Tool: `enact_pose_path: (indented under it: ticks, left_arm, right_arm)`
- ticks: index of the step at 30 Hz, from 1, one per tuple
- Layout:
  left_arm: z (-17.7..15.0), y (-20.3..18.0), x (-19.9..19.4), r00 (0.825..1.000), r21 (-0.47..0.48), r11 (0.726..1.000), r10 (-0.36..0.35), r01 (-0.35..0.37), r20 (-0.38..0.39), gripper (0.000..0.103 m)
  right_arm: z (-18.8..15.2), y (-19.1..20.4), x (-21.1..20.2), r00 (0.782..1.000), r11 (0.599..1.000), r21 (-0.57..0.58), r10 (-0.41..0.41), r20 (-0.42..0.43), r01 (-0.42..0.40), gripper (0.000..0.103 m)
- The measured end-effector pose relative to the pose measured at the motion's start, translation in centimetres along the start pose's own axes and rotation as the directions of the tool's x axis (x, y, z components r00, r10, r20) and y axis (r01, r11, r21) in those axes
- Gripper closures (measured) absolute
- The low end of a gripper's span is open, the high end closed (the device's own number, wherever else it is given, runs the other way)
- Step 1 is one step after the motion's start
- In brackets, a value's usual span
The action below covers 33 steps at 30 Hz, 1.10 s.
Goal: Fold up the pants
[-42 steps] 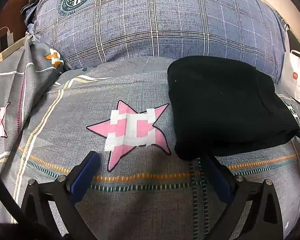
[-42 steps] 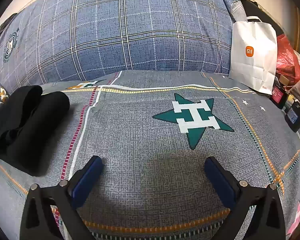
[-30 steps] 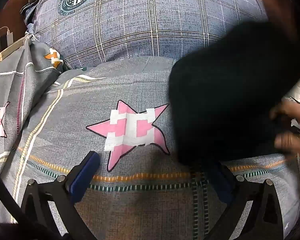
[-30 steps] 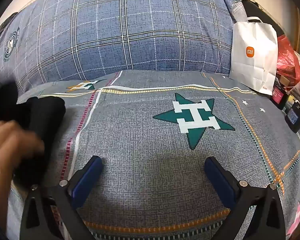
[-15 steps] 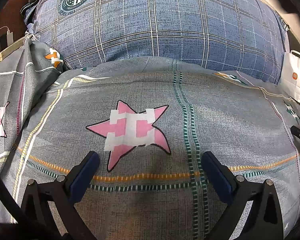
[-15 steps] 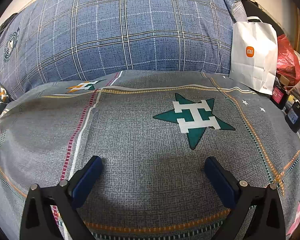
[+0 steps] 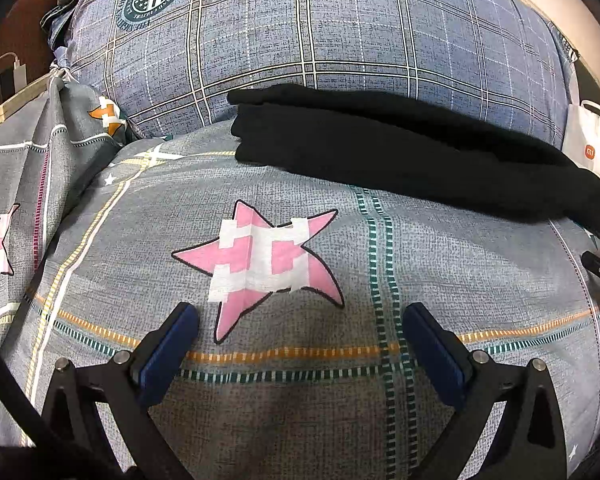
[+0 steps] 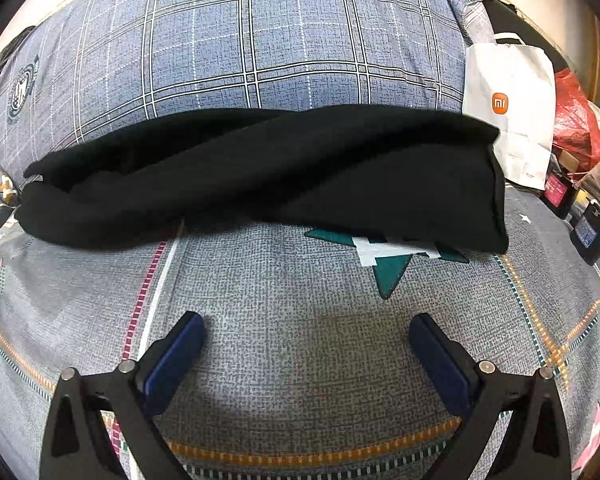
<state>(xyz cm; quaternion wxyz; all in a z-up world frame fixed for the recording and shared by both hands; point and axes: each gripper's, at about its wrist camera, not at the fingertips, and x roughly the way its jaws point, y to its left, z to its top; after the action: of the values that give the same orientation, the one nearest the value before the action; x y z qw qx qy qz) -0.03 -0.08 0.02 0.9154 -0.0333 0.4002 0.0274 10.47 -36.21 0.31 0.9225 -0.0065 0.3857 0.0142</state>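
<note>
Back on the bed now: the black pants (image 7: 400, 156), which were gone from both views half a second ago and sat folded in a compact bundle beside the pink star (image 7: 268, 264) before that; now they lie stretched out in a long band across the grey patterned bedspread (image 7: 480, 272), on the far side of that pink star and apart from it, running along the foot of the big blue plaid pillow (image 7: 320, 32); in the left wrist view the near end looks stacked in two or three layers, so it's roughly doubled lengthwise; in the right wrist view the same pants (image 8: 284, 172) have a twist along the middle, and their wide right end covers the top of a green star (image 8: 388, 264); a white paper bag (image 8: 512, 108) with an orange logo stands past that end, with a red bag (image 8: 576, 120) just beyond it.

Neither gripper has moved; the left gripper (image 7: 300, 344) sits low over the bedspread on the near side of the pink star, its blue pads (image 7: 168, 352) spread wide with nothing between them; the right gripper (image 8: 306, 356) is the same deal, pads (image 8: 172, 360) wide apart, holding nothing, well short of the pants.
</note>
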Motion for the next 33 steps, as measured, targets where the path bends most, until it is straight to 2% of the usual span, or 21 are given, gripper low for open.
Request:
enact_pose_path:
  ticks: [4, 6, 9, 13, 16, 18, 20, 22, 24, 26, 28, 31, 33]
  left_arm:
    - [0.0, 0.0, 0.0, 1.000, -0.015, 1.000, 0.008, -0.008, 0.002, 0.000]
    - [0.1, -0.4, 0.0, 0.998, -0.070, 0.996, 0.061, -0.062, -0.008, 0.000]
    - [-0.1, -1.3, -0.2, 0.993, -0.062, 0.991, 0.122, -0.122, -0.001, 0.000]
    - [-0.2, -0.5, -0.2, 0.997, -0.094, 0.993, 0.074, -0.074, -0.003, 0.000]
    - [-0.8, -0.7, -0.8, 0.997, -0.102, 0.992, 0.075, -0.076, -0.017, 0.000]
    - [-1.9, -1.0, -2.0, 0.995, -0.162, 0.982, 0.086, -0.093, -0.052, 0.000]
    - [-2.8, -2.3, -3.2, 0.989, -0.163, 0.979, 0.105, -0.122, -0.107, 0.000]
    - [-3.1, -3.9, -4.1, 0.987, -0.103, 0.990, 0.077, -0.092, -0.140, 0.000]
    - [-3.4, -5.1, -6.0, 0.991, -0.093, 0.989, 0.110, -0.116, -0.073, 0.000]
    - [-3.1, -6.5, -8.3, 0.991, -0.068, 0.989, 0.134, -0.134, -0.004, 0.000]
    - [-2.4, -7.4, -9.7, 0.993, -0.052, 0.992, 0.117, -0.116, 0.023, 0.000]
    - [-1.8, -8.8, -12.1, 0.989, -0.036, 0.991, 0.133, -0.131, 0.058, 0.000]
    - [-1.0, -9.3, -12.6, 0.986, -0.032, 0.987, 0.161, -0.160, 0.049, 0.000]
  right_arm:
    - [0.0, -0.1, 0.0, 1.000, 1.000, 0.000, 0.000, 0.000, 0.000, 0.000]
    - [0.0, 0.0, 0.0, 1.000, 1.000, 0.000, 0.000, 0.000, 0.000, 0.000]
    - [0.0, 0.2, -0.1, 1.000, 1.000, -0.004, -0.014, 0.002, 0.014, 0.000]
    - [0.0, 0.6, -0.2, 0.999, 0.999, 0.024, -0.041, -0.006, 0.042, 0.000]
    - [-1.1, 1.1, -1.5, 0.996, 0.988, 0.121, -0.088, -0.033, 0.092, 0.000]
    - [-2.7, 1.9, -3.2, 0.991, 0.976, 0.179, -0.119, -0.052, 0.127, 0.000]
    - [-3.9, 2.5, -4.5, 0.993, 0.975, 0.201, -0.079, -0.083, 0.095, 0.000]
    - [-4.6, 3.2, -5.8, 0.993, 0.986, 0.167, 0.005, -0.119, 0.015, 0.000]
    - [-5.4, 3.0, -7.5, 0.992, 0.971, 0.235, 0.070, -0.101, -0.044, 0.000]
    - [-5.6, 2.3, -9.6, 0.994, 0.939, 0.337, 0.089, -0.059, -0.065, 0.000]
    - [-5.3, 1.3, -11.0, 0.993, 0.911, 0.401, 0.119, -0.022, -0.101, 0.000]
    - [-4.7, -0.8, -13.6, 0.981, 0.837, 0.513, 0.182, 0.063, -0.188, 0.000]
    - [-4.1, -1.3, -14.7, 0.979, 0.819, 0.536, 0.183, 0.093, -0.204, 0.000]
